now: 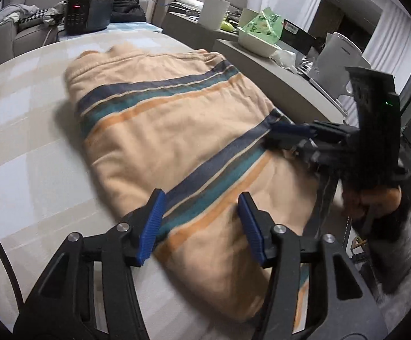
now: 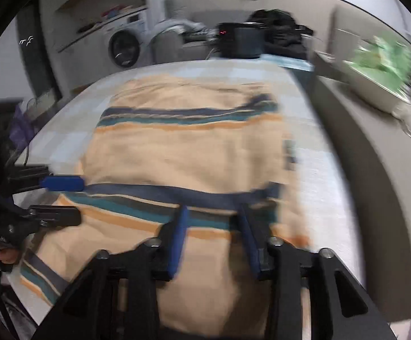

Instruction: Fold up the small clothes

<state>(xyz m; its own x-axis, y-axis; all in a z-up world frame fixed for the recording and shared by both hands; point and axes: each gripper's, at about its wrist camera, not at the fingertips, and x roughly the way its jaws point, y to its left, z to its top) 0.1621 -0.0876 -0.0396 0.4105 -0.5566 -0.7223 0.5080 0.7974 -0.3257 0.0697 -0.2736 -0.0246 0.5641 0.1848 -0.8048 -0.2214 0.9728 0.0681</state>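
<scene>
Your soft, fleecy peach garment [image 1: 160, 130] with blue, teal and orange stripes lies folded on the checked surface [image 1: 21, 141]. Left hand-held gripper [image 1: 202, 226] and right hand-held gripper [image 2: 213, 235] both gape over it, ribbed blue pads apart.

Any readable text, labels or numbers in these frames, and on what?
None can be read.
Kettle: small dark brand mark, too small.
Cooker: red display, blurred.
Green bag: print, illegible.
Left gripper: white lettering on its body, blurred.
</scene>
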